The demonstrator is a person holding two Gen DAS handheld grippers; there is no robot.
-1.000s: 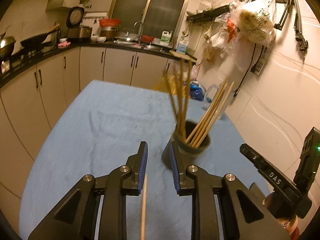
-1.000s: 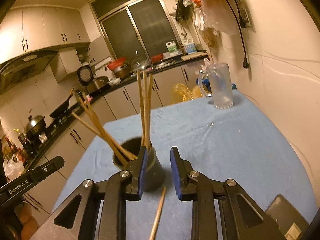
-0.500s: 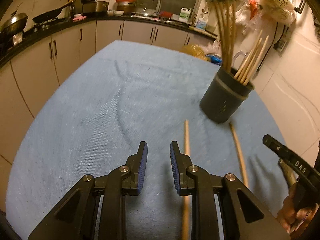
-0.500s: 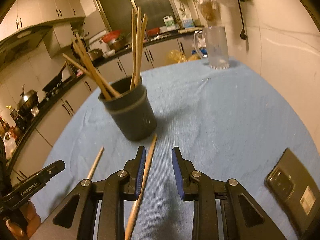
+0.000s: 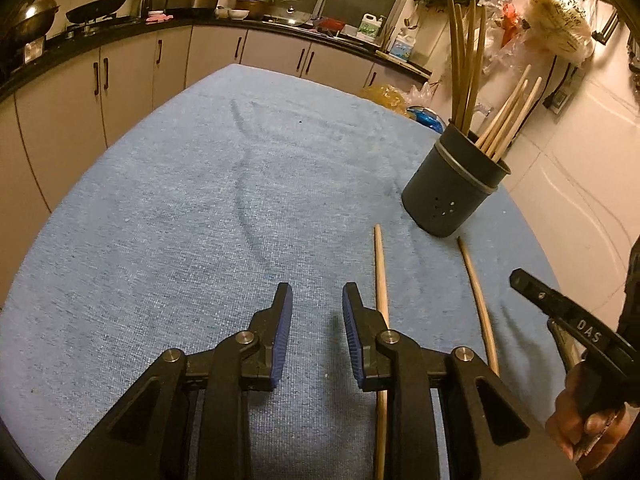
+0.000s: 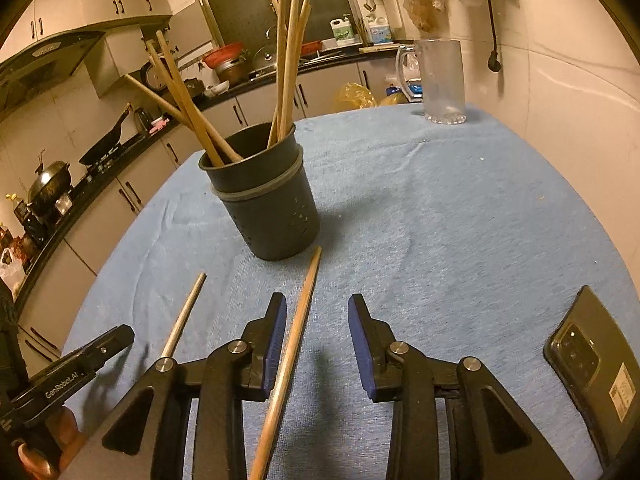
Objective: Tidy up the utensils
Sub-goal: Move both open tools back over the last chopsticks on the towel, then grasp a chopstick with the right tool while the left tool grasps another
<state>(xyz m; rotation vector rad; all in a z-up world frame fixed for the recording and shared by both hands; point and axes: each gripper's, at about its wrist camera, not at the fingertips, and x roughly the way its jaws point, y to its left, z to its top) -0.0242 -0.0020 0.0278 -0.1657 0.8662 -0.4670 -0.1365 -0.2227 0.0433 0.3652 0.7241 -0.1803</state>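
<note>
Two loose chopsticks (image 6: 298,320) are lying on the table (image 6: 460,220) before the chopstick holder (image 6: 268,200). Both jaws have been opening, gripping nothing. Chopsticks are probably light, stiff, roll-prone; pinching mid-shaft is looking best.

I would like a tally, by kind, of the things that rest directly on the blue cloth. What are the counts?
Wooden chopsticks lying on the cloth: 2
Dark chopstick holder: 1
Clear glass pitcher: 1
Black phone: 1
Total: 5
</note>
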